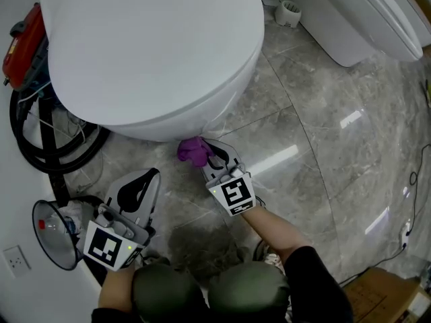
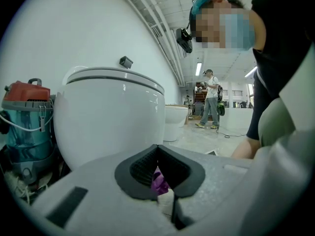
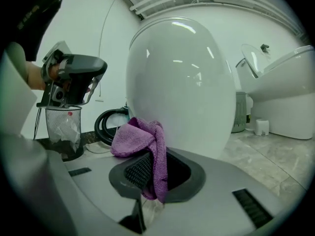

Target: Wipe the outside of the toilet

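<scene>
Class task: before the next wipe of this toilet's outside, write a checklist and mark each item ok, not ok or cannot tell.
1. Purple cloth clamped in right gripper: ok.
2. Cloth touching toilet bowl: cannot tell.
3. Left gripper shut, empty, away from the bowl: ok.
4. Toilet lid down: ok.
5. Black hose away from the cloth: ok.

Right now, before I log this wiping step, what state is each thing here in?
toilet: lid closed.
purple cloth: bunched, clamped in jaws, at the bowl's lower front.
right gripper: shut on the cloth.
left gripper: jaws shut, empty, away from the toilet.
second toilet: lid raised.
mesh bin: upright, holds crumpled white waste.
</scene>
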A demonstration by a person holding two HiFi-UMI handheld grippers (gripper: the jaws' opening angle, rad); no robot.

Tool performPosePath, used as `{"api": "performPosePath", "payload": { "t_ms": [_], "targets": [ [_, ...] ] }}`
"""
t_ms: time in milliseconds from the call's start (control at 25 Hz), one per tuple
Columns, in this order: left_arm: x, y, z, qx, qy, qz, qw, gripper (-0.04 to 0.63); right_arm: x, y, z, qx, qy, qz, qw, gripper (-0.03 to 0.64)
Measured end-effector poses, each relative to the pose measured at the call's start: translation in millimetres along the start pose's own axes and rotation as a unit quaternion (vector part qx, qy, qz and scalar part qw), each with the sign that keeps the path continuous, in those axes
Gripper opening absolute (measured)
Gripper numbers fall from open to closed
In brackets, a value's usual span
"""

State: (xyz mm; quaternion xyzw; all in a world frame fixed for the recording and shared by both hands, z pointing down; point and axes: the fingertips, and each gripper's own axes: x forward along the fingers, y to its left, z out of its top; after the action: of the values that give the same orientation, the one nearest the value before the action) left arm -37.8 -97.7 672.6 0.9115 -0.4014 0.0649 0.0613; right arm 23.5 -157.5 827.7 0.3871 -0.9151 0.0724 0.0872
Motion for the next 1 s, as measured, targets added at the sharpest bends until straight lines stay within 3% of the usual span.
{"api": "performPosePath", "payload": {
  "t_ms": [120, 240, 400, 600, 720, 880, 1000],
  "targets": [
    [6, -6, 4, -0.004, -0.009, -0.014, 0.9998, 0.005, -11, -27, -2, 0.008, -0.001, -0.029, 1.0, 0.046],
    [5, -7, -9, 0.002, 0.017, -0.015, 0.9997, 0.005, -21, -61, -5, 0.019, 0.003, -0.068, 0.998, 0.046],
    [4, -7, -12, 0.001, 0.023, -0.014, 0.9996, 0.005, -28, -111, -7, 0.048, 0.003, -0.122, 0.991, 0.046],
    [9, -9, -2, -0.005, -0.001, -0.021, 0.9998, 0.005, -20, -170, -9, 0.076, 0.015, -0.183, 0.98, 0.046],
    [8, -8, -9, 0.001, 0.016, -0.02, 0.9997, 0.005, -9, -194, -6, 0.067, 0.032, -0.206, 0.976, 0.046],
    [15, -11, -3, -0.007, 0.0, -0.026, 0.9996, 0.005, -4, -213, -5, 0.075, 0.043, -0.228, 0.97, 0.046],
    [12, -8, -14, -0.003, 0.021, -0.021, 0.9995, 0.005, -10, -216, -4, 0.092, 0.035, -0.237, 0.967, 0.046]
  ]
}}
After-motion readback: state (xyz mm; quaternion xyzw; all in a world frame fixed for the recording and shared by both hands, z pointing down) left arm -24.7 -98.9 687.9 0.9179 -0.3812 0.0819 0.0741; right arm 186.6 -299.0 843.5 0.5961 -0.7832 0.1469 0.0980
